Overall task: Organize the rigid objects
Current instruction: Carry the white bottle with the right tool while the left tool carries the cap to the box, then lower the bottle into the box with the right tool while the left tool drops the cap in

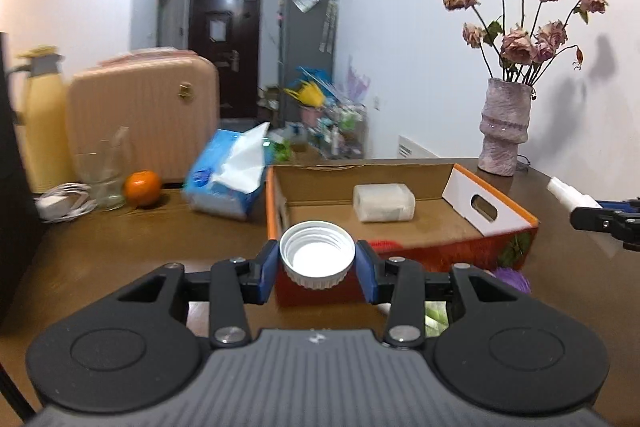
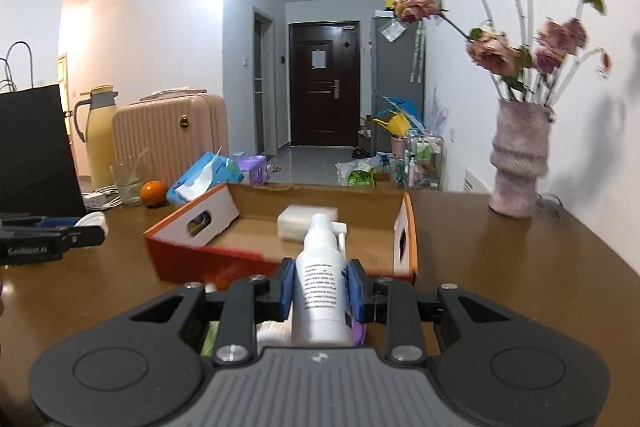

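A white cap [image 1: 317,254] is clamped in the left gripper [image 1: 317,263], and a spray bottle [image 2: 320,291] is pinched in the right gripper [image 2: 320,291]. Both are held short of the cardboard box [image 1: 496,227] at twelve o'clock. The smooth bottle could be tipped out if its nozzle is caught on the near wall.

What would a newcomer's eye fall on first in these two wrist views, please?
Each gripper is carrying something: the left gripper clamps a white screw cap, open side up, and the right gripper clamps a white spray bottle. Ahead of both sits an orange cardboard box holding one pale rectangular container, with a vase of dried roses beyond it to the right.
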### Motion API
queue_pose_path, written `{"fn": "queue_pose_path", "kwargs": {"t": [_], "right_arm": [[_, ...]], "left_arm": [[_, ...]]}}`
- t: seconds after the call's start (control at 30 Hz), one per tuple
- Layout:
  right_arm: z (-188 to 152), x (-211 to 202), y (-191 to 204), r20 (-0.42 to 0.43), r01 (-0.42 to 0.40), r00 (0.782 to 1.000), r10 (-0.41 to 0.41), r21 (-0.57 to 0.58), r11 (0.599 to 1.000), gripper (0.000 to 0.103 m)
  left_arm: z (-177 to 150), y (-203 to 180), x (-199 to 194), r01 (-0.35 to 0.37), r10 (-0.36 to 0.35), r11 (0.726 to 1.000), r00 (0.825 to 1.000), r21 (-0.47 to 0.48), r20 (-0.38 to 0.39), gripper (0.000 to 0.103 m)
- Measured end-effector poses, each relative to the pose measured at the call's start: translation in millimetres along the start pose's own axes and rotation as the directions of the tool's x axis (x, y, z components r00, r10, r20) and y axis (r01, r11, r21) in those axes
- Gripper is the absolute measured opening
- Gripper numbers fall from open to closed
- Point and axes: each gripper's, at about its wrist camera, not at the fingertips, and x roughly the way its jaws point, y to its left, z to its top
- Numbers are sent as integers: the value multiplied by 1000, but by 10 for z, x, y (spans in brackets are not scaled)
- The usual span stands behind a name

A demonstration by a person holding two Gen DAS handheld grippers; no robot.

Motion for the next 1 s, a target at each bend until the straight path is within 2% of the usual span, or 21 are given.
{"fn": "queue_pose_path", "kwargs": {"t": [0.07,0.17,0.3,0.5,0.6,0.67,0.73,0.77,0.83,0.9,0.97,1.0], "right_arm": [[137,272,-91,-14,-10,1000,10,-15,1000,27],[338,754,-216,-52,-12,999,10,-41,999,27],[514,1466,-252,-143,-9,990,-13,-151,988,27],[549,2407,-150,-252,51,954,-159,-390,919,27],[499,2707,-74,-284,56,935,-211,-471,881,27],[470,2865,-31,-325,50,914,-245,-507,860,27],[453,2932,15,-344,33,904,-253,-534,845,27],[435,2953,42,-354,26,899,-259,-546,838,28],[421,2977,53,-366,23,893,-262,-544,839,34],[408,3005,80,-371,12,892,-257,-550,835,45],[438,3000,53,-387,-11,894,-223,-518,855,46],[440,2990,56,-386,-11,896,-221,-517,856,48]], "left_arm": [[180,48,321,19,-18,1000,999,12,-28,41],[437,99,857,8,-6,999,998,45,-60,41],[645,110,1521,30,-20,997,992,75,-124,41],[748,68,2309,22,12,987,977,157,-212,41],[773,57,2511,49,0,982,967,185,-256,42],[761,20,2569,51,15,972,962,231,-272,44],[744,10,2616,44,28,969,958,244,-284,52],[730,26,2641,61,12,970,954,235,-298,55],[714,66,2702,117,-43,973,937,197,-347,57],[712,145,2710,120,-61,982,932,145,-357,58],[715,194,2694,155,-103,981,928,118,-358,63],[714,195,2689,153,-101,981,929,121,-356,63]]}}
